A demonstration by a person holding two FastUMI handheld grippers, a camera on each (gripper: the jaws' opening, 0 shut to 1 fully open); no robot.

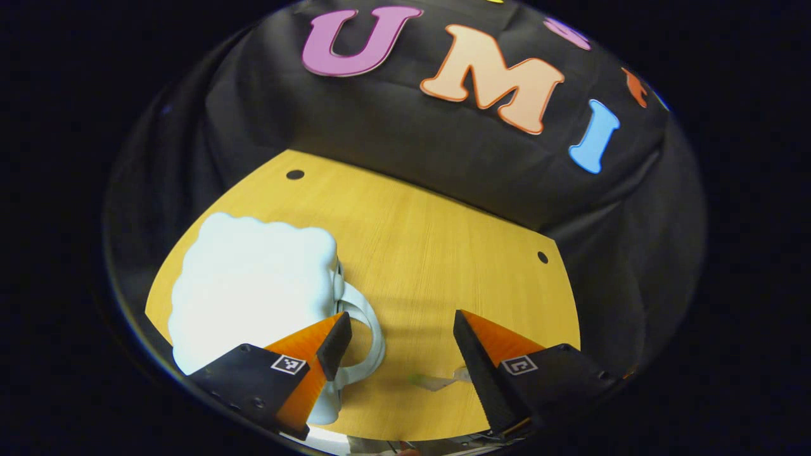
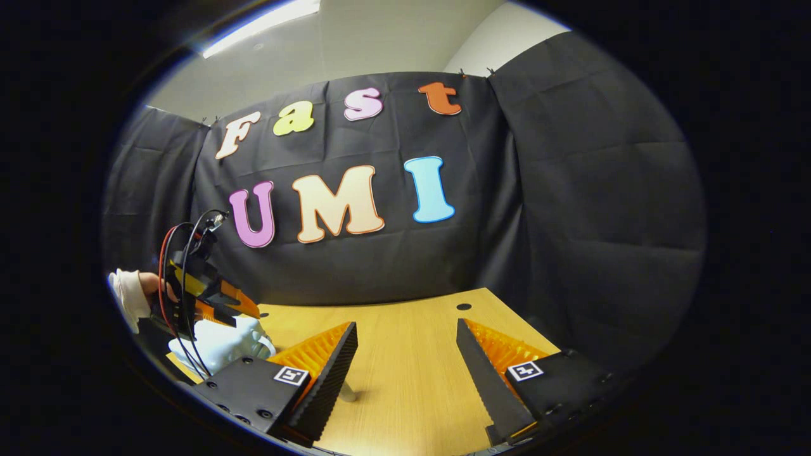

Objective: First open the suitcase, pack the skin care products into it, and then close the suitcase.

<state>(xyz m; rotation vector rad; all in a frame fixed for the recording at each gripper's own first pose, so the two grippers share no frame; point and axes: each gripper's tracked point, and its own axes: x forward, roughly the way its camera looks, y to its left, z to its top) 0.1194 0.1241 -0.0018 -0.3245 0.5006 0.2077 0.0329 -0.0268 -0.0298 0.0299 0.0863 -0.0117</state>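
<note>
One pale suitcase (image 1: 253,285) lies on my table (image 1: 431,253), part-hidden by my left gripper (image 1: 400,339). Both it and my right gripper (image 2: 407,354) gape wide, empty. A small clear item (image 1: 437,380) below is too blurred to identify.

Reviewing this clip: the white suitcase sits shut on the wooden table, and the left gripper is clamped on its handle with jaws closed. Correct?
Not quite. In the left gripper view the left gripper is open, jaws spread wide, one finger by the handle. The white suitcase does sit shut on the wooden table.

In the left gripper view the closed suitcase (image 1: 253,291) lies on the surface (image 1: 431,253), left of centre, its handle (image 1: 364,335) facing the left tool (image 1: 399,342).
</note>
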